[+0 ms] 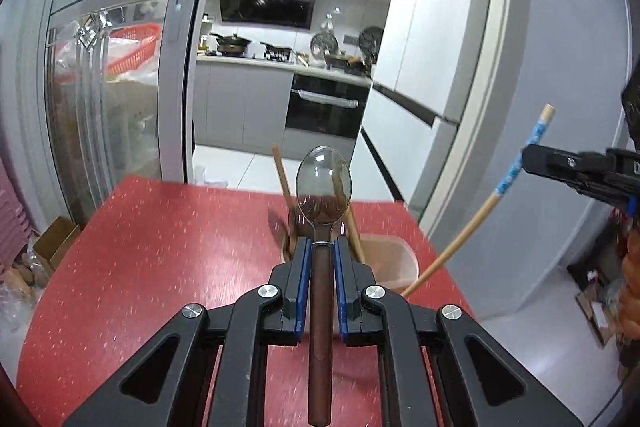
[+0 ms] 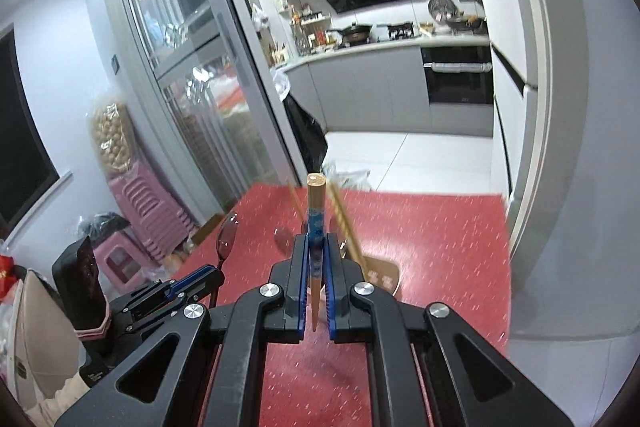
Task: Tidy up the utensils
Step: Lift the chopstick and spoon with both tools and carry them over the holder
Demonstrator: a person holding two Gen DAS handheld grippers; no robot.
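Through the left wrist camera I see my left gripper (image 1: 321, 259) with its blue-padded jaws closed narrowly on the brown handle of a clear-bowled plastic spoon (image 1: 323, 187), which points straight ahead with its bowl up beyond the fingertips. Below and beyond it lies the red speckled table (image 1: 160, 247), and near its far right part stands a translucent beige plastic utensil holder (image 1: 390, 259) with 2 brown wooden chopsticks (image 1: 282, 171) leaning out of it. At the right edge my right gripper (image 1: 532, 159) comes in sideways, clamped on a light wooden chopstick with a blue patterned band (image 1: 508, 179), which hangs tilted above the table's right edge, near the holder but apart from it. Through the right wrist camera I see the right gripper (image 2: 316, 259) with its jaws nearly together, pinching that banded chopstick (image 2: 316, 211) upright, blunt end up and thin tip down between the fingers. The holder (image 2: 380, 273) sits just beyond on the table (image 2: 440, 247), with the chopsticks (image 2: 344, 223) leaning in it. At lower left the left gripper (image 2: 208, 277) holds the spoon (image 2: 226, 239) above the table's left edge.
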